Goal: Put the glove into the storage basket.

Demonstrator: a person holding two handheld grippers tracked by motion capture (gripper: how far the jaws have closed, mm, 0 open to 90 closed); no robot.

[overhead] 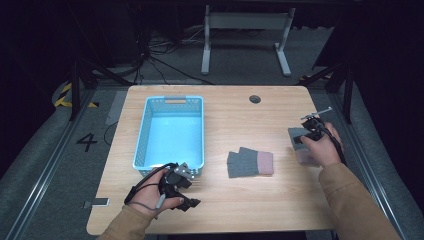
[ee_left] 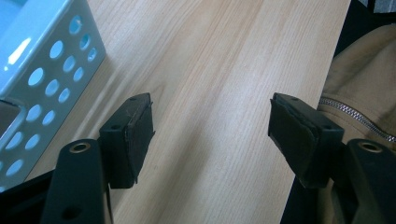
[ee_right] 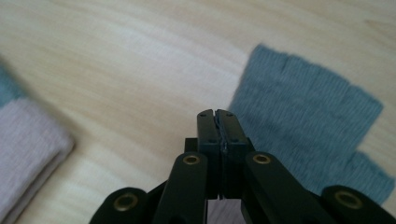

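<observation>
Right gripper point(ee_right: 218, 114) clenched empty over grey glove point(ee_right: 308, 126): open first, bite edge; left gripper point(ee_left: 212, 126) released, idle beside basket point(ee_left: 44, 60)

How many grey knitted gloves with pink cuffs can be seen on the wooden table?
2. One grey knitted glove with a pink cuff lies at the table's middle, right of the blue plastic basket. The other glove lies near the right edge, partly hidden under the right gripper.

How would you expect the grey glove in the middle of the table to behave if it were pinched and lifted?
The grey glove looks knitted, so it would probably droop limply from the tool. Lying flat and thin, it is likely light. Pushed, it would probably bunch rather than slide.
</observation>
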